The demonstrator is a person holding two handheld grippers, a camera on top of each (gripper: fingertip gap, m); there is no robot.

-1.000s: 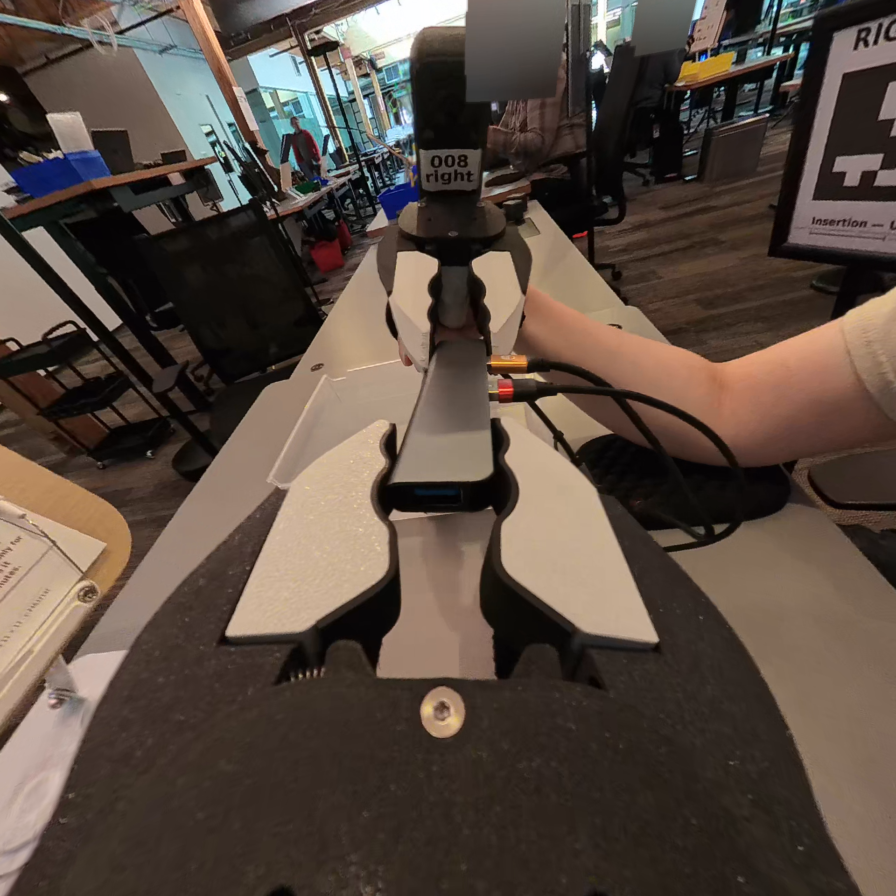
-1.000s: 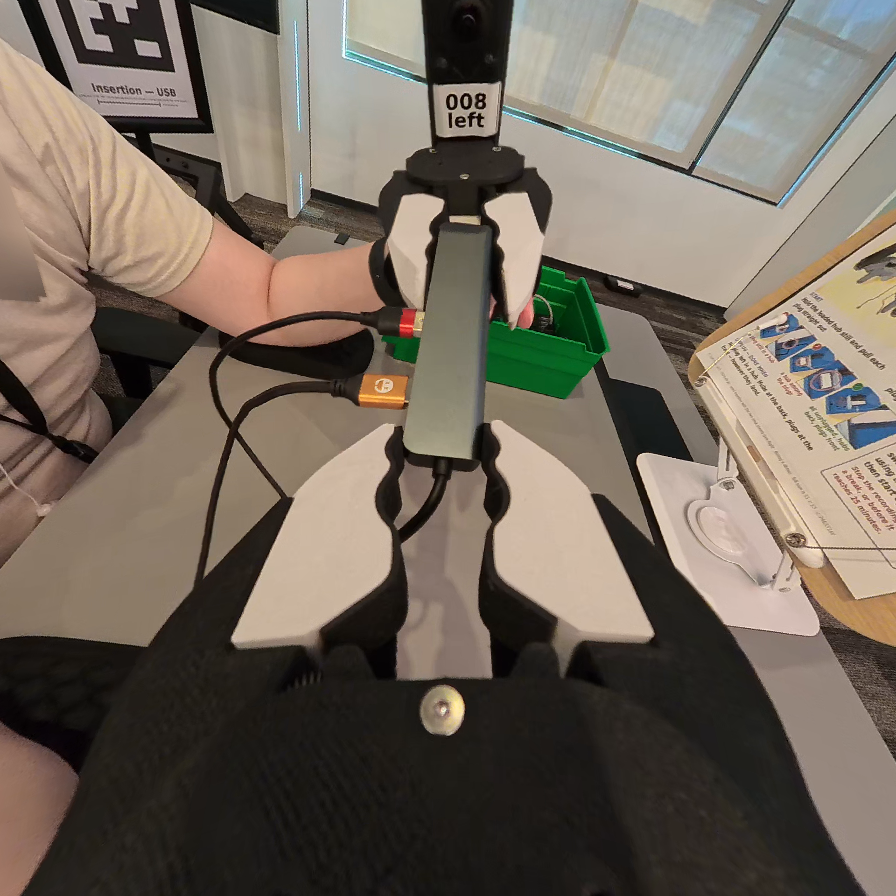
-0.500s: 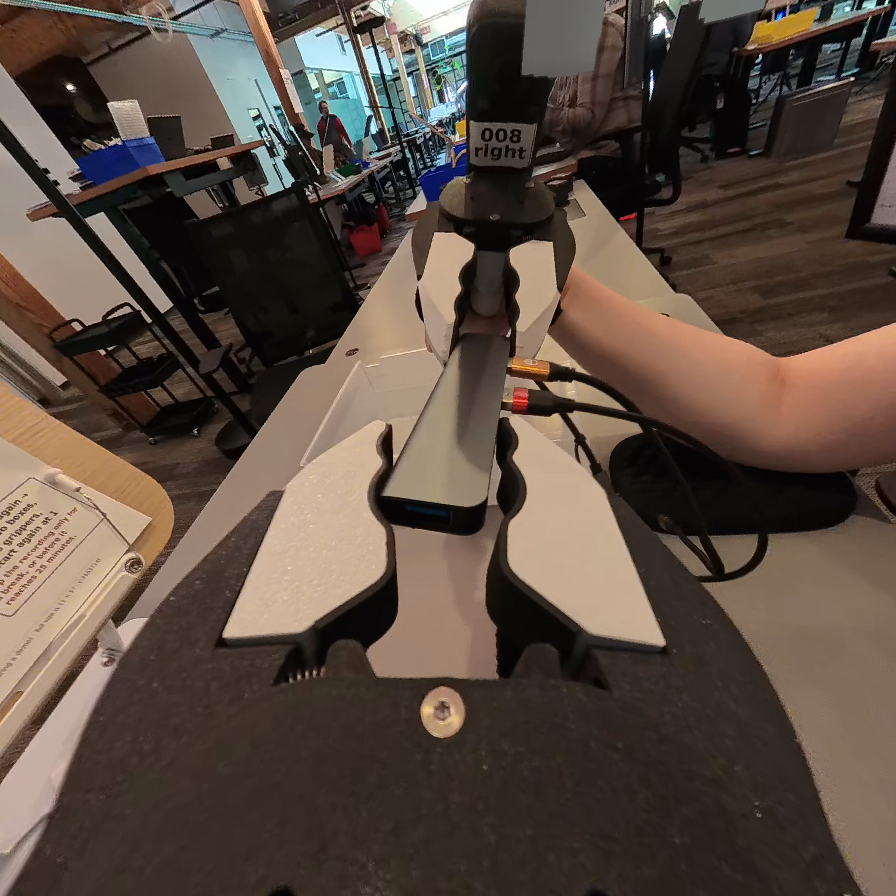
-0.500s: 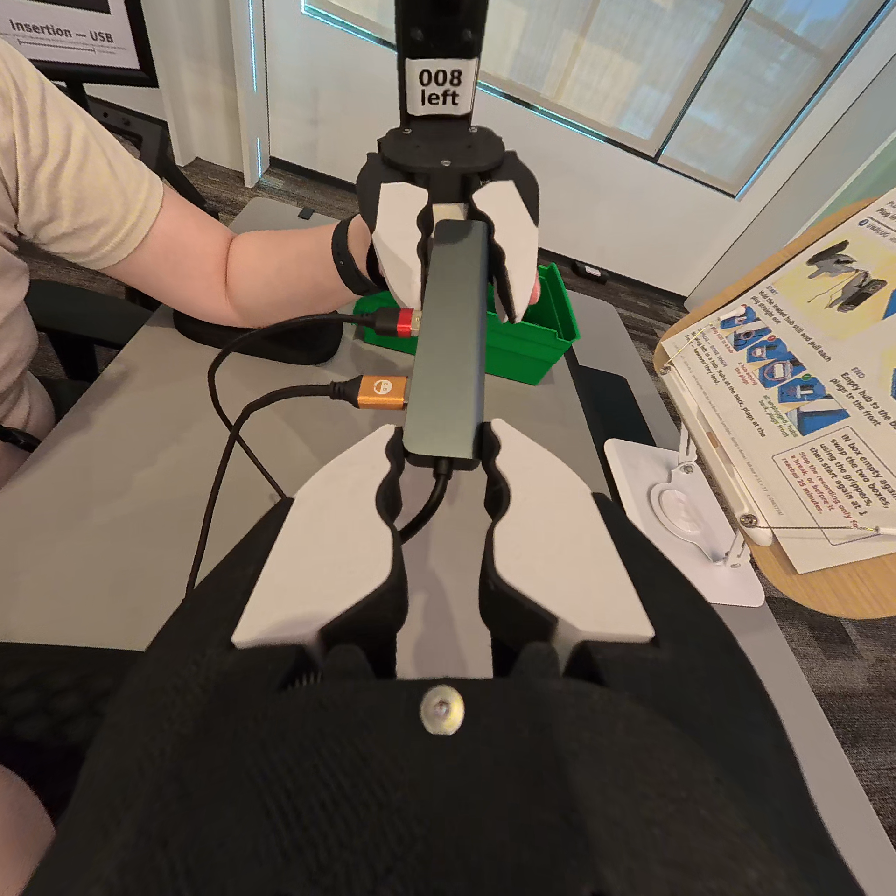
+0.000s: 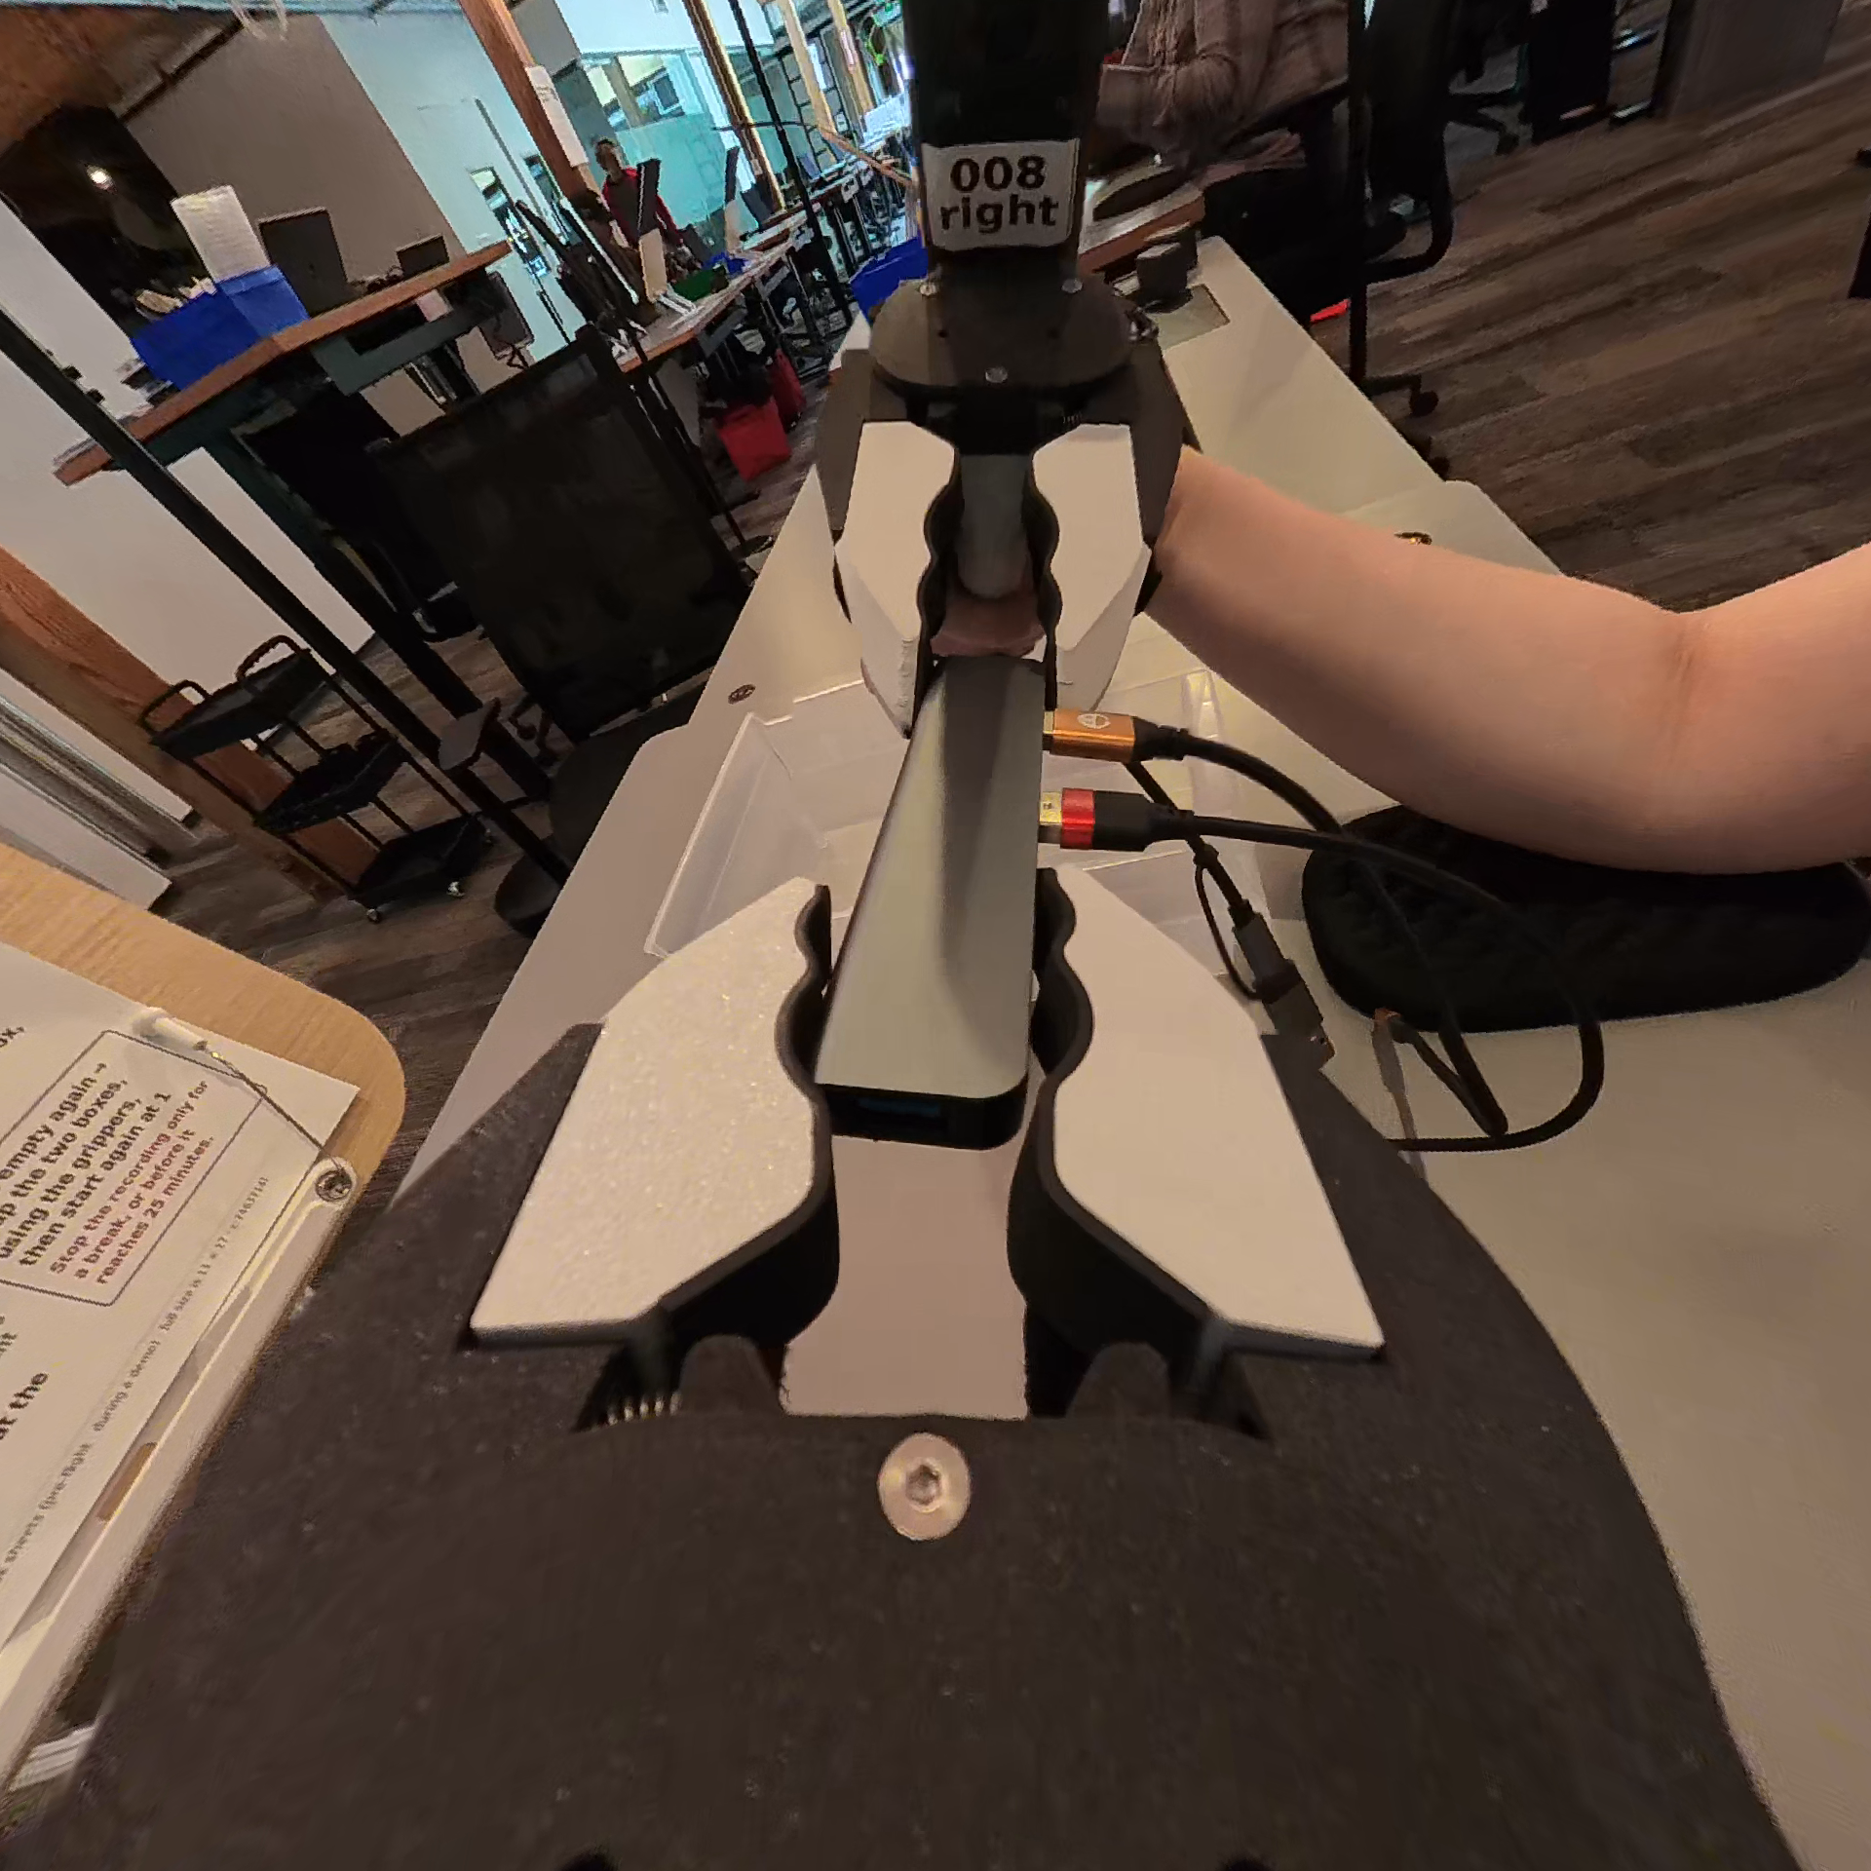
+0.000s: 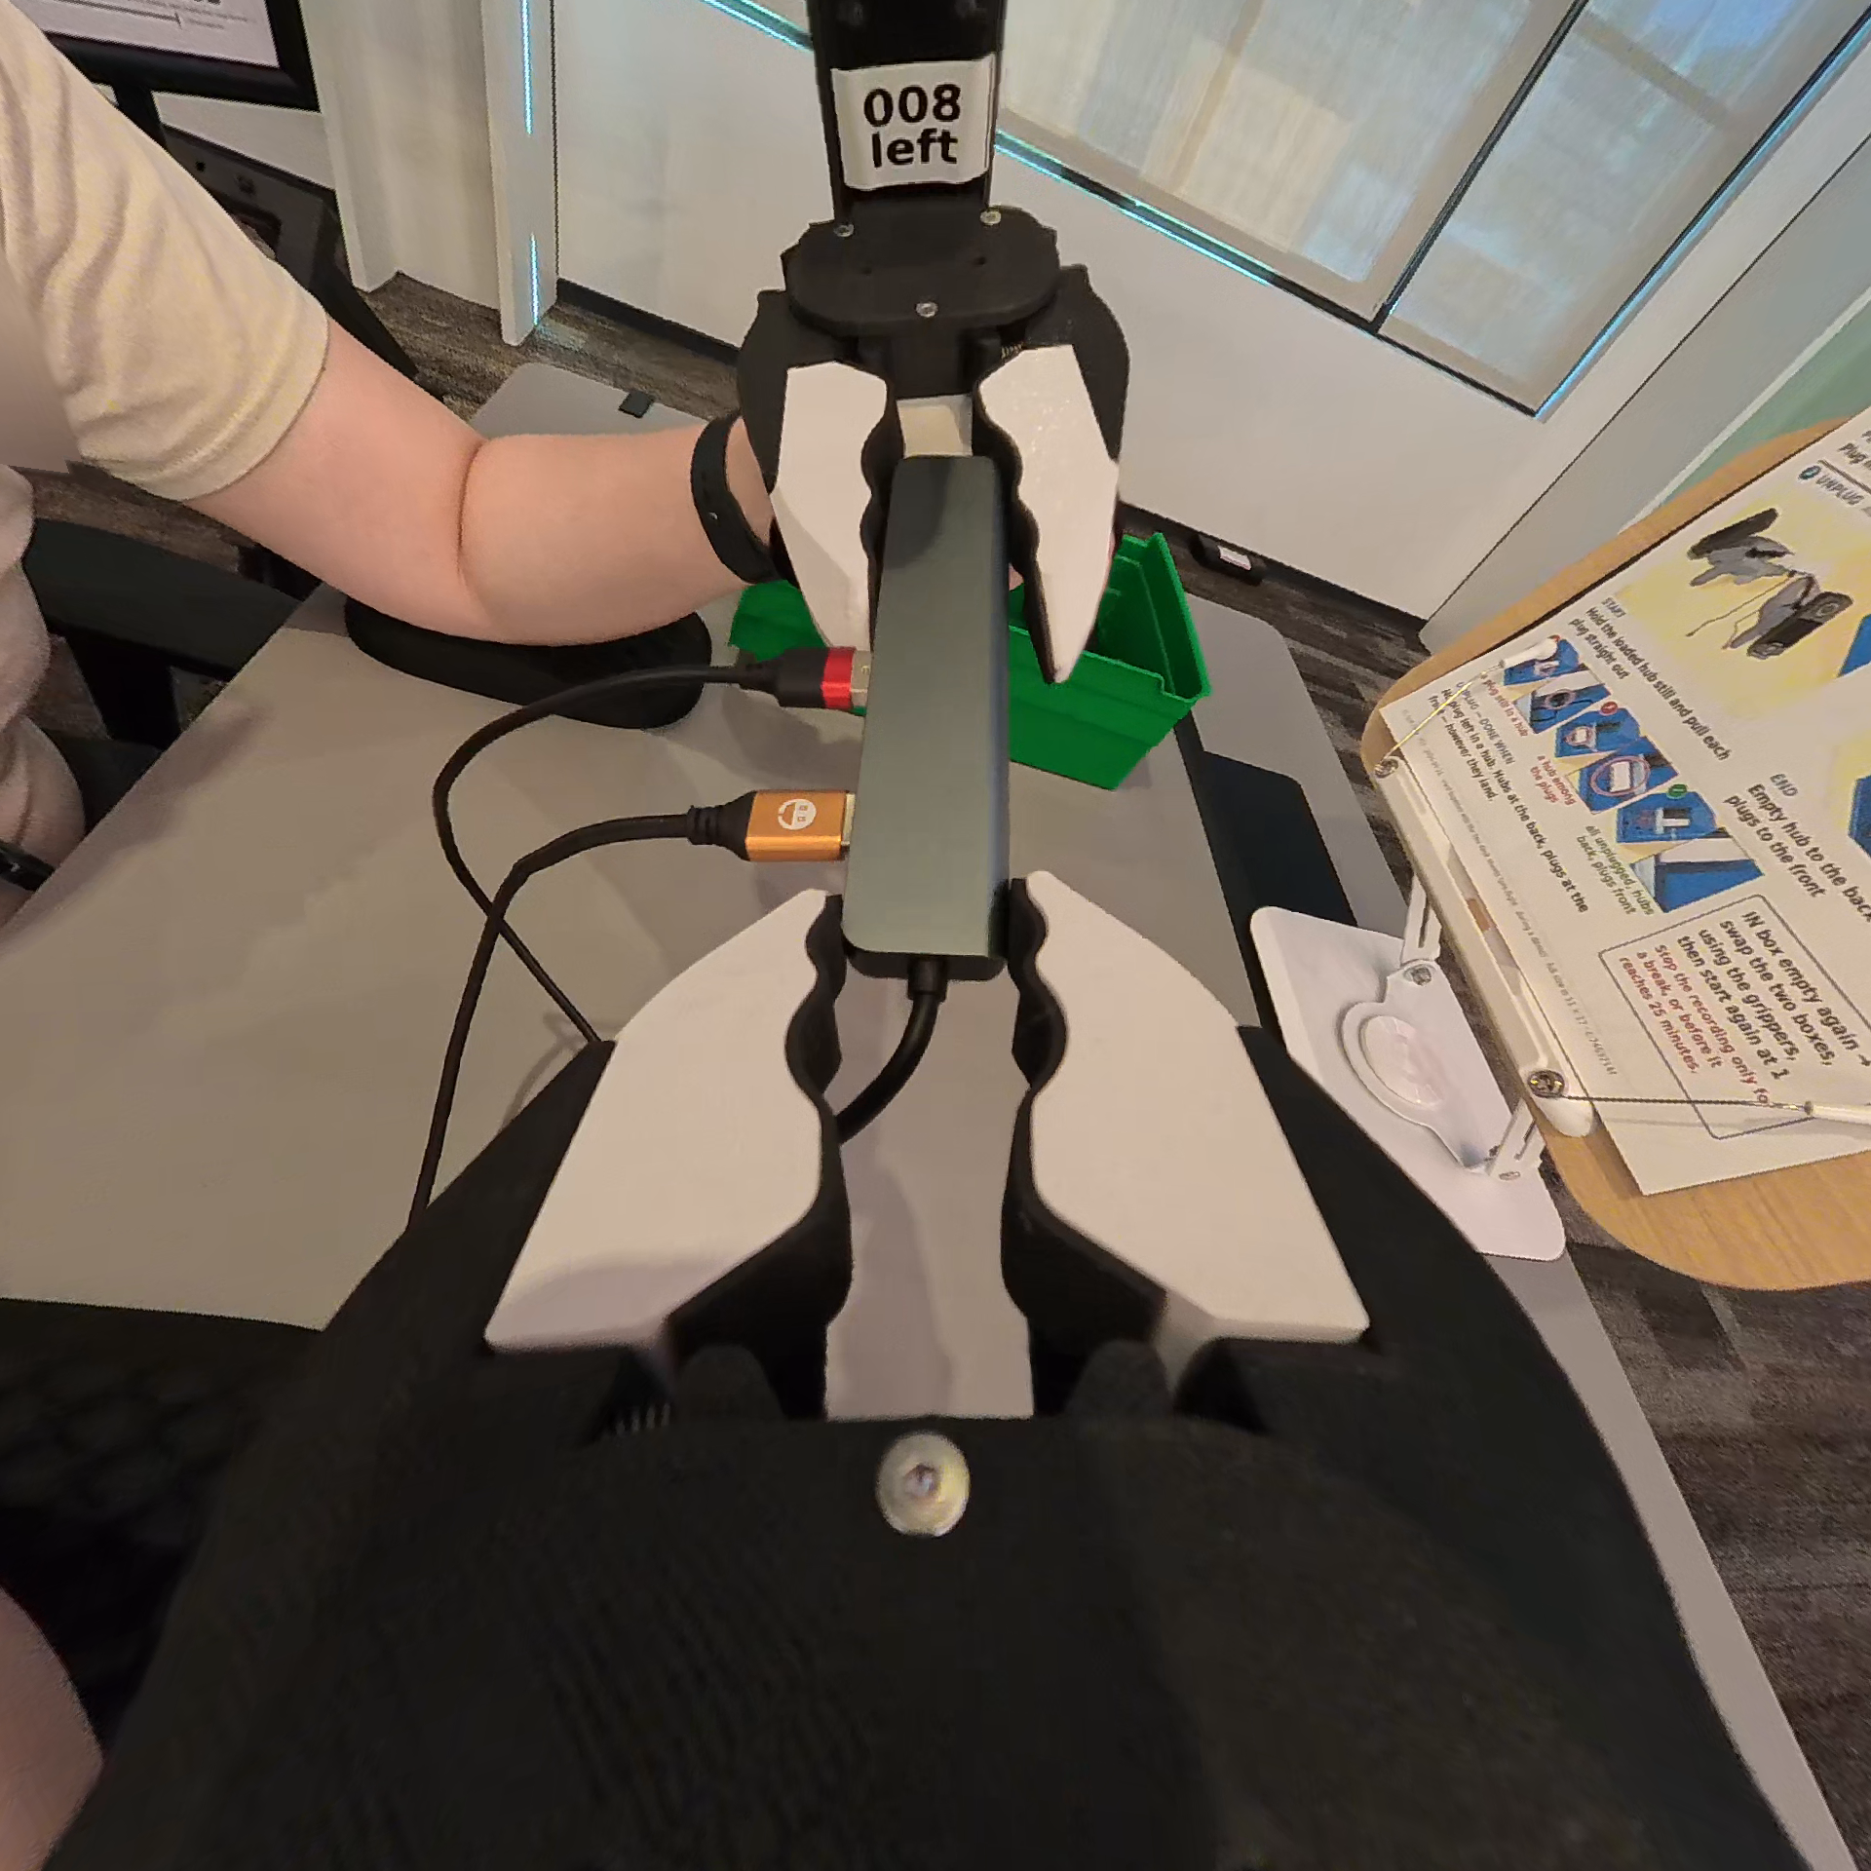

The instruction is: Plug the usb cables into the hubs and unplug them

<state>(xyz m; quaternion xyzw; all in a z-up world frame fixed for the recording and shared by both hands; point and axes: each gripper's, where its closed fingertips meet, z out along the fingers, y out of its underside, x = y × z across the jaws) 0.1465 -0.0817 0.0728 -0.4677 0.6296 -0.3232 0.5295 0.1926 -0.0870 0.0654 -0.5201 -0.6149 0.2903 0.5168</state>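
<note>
A dark grey USB hub (image 5: 947, 810) is held in the air between both grippers, above the grey table (image 6: 253, 911). My left gripper (image 5: 926, 911) is shut on the end with a blue port. My right gripper (image 6: 926, 901) is shut on the other end, where the hub's own black cable (image 6: 901, 1073) leaves. An orange plug (image 6: 800, 825) and a red plug (image 6: 835, 678) with black cables sit in the hub's side ports. A little metal shows at the red plug's tip (image 5: 1053, 810). The far gripper shows in each view: the right (image 5: 987, 688), the left (image 6: 952, 638).
A green bin (image 6: 1104, 719) stands behind the hub in the right wrist view. A white open box (image 5: 739, 830) lies under it in the left wrist view. A loose black plug (image 5: 1281, 987) and a black arm pad (image 5: 1620, 911) lie on the table. An instruction sheet (image 6: 1671, 861) stands on a wooden board. Left tips to right tips: about 6 cm.
Both grippers keep their hold on the hub and have shifted slightly together. The left wrist view has swung so the instruction sheet shows at the left. Both plugs stay in the hub.
</note>
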